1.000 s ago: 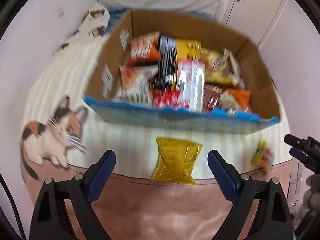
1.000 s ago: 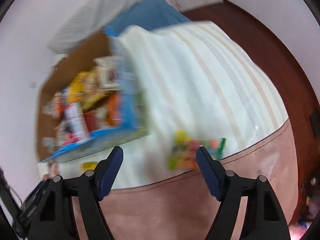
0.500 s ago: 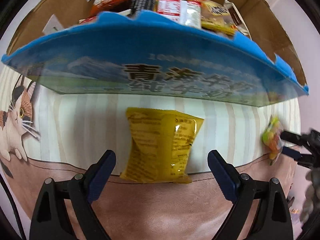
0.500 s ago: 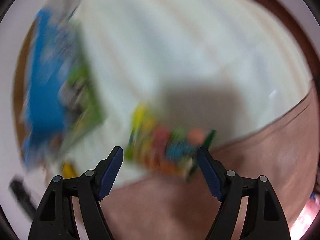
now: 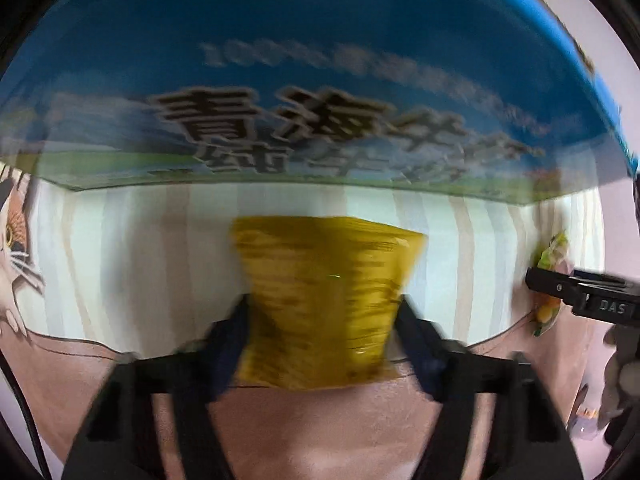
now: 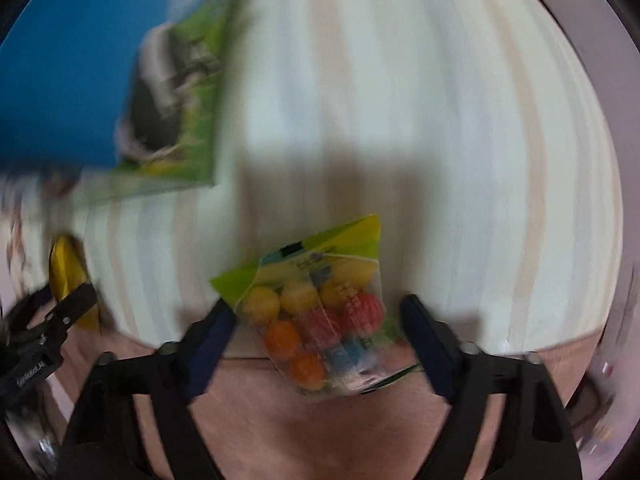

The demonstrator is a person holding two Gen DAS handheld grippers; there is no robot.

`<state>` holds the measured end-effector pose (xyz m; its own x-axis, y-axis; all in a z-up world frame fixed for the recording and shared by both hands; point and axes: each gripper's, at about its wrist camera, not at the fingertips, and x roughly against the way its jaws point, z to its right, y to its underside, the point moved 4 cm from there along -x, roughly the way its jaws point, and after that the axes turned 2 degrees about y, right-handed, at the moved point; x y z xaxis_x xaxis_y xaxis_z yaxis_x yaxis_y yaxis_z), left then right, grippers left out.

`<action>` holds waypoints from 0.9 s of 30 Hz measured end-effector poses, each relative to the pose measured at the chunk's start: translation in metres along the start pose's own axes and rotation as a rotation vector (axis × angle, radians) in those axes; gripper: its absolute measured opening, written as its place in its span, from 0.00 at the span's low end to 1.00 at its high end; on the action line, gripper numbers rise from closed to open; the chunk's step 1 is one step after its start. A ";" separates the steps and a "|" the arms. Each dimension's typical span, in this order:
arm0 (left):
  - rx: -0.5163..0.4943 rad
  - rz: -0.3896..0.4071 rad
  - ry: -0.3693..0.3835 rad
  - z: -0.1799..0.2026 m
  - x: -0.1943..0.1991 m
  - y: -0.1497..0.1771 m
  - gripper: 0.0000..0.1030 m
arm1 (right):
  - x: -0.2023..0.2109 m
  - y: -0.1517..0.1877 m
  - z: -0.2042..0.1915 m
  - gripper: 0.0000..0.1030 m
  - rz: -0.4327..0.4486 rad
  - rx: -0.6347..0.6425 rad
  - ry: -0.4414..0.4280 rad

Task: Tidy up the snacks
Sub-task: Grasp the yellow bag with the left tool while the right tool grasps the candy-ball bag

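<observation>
Two grippers closing in on two snack bags beside the box

The left gripper (image 5: pixel 322 320) is pointing steeply down, its jaws closing on the yellow bag (image 5: pixel 326 300), which is lying flat between them with its long axis running away toward the blue box (image 5: pixel 320 80); blur hides whether the pads are pressing yet. The right gripper (image 6: pixel 316 320) is pointing straight down, jaws spread either side of the candy bag (image 6: pixel 320 320), one pad just beside its edge, the other apart. Both bags are resting on the striped cloth (image 6: pixel 440 120), each directly under its own hand.
</observation>
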<state>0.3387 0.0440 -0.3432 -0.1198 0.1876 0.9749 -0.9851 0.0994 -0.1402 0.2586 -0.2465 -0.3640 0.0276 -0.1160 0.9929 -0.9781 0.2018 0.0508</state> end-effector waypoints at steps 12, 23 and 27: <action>0.047 -0.073 0.010 -0.023 0.007 0.082 0.57 | 0.000 0.065 -0.010 0.54 -0.031 0.033 -0.032; 0.119 -0.205 -0.005 -0.037 -0.022 0.166 0.57 | -0.018 0.139 -0.026 0.56 -0.110 0.084 -0.086; 0.123 -0.219 -0.002 -0.040 -0.026 0.164 0.62 | -0.028 0.139 -0.012 0.61 -0.112 0.030 -0.105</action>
<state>0.1851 0.0944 -0.3990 0.0984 0.1727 0.9800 -0.9951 0.0179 0.0968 0.1245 -0.2036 -0.3839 0.1168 -0.2374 0.9644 -0.9758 0.1534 0.1560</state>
